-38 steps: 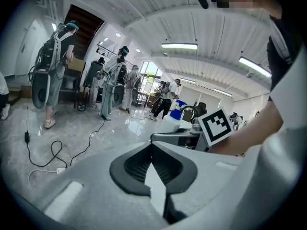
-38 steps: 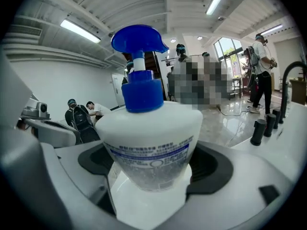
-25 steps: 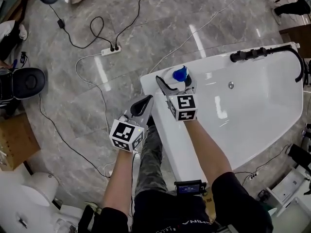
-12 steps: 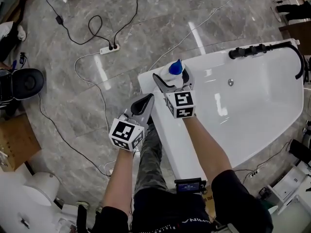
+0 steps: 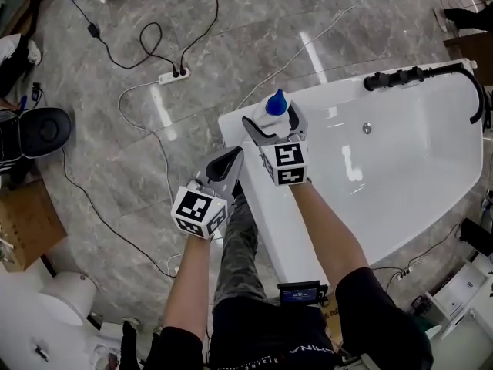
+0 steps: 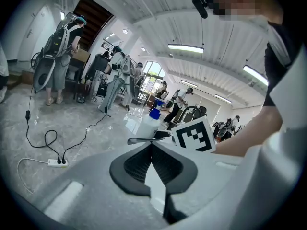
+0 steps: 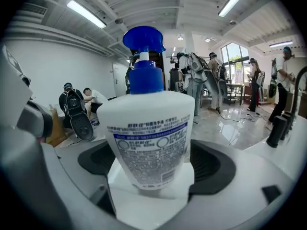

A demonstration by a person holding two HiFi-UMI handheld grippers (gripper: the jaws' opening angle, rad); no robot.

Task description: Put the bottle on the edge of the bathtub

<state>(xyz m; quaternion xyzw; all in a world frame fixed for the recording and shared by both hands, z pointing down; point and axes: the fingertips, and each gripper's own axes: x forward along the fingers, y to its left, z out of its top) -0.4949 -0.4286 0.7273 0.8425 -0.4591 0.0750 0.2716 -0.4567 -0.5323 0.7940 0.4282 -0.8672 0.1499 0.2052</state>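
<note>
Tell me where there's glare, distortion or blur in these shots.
Head view: sharp, with white glare streaks on the floor and inside the bathtub. Left gripper view: strong fisheye bend, dark corners, a mosaic patch at top right. Right gripper view: same fisheye, bulging the close bottle.

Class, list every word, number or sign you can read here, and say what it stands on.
"舒肤佳" seems to open the label of the white pump bottle with a blue cap; the rest is too small.
The marker cube of the right gripper: black-and-white squares, no words.
The left gripper: likewise.
</note>
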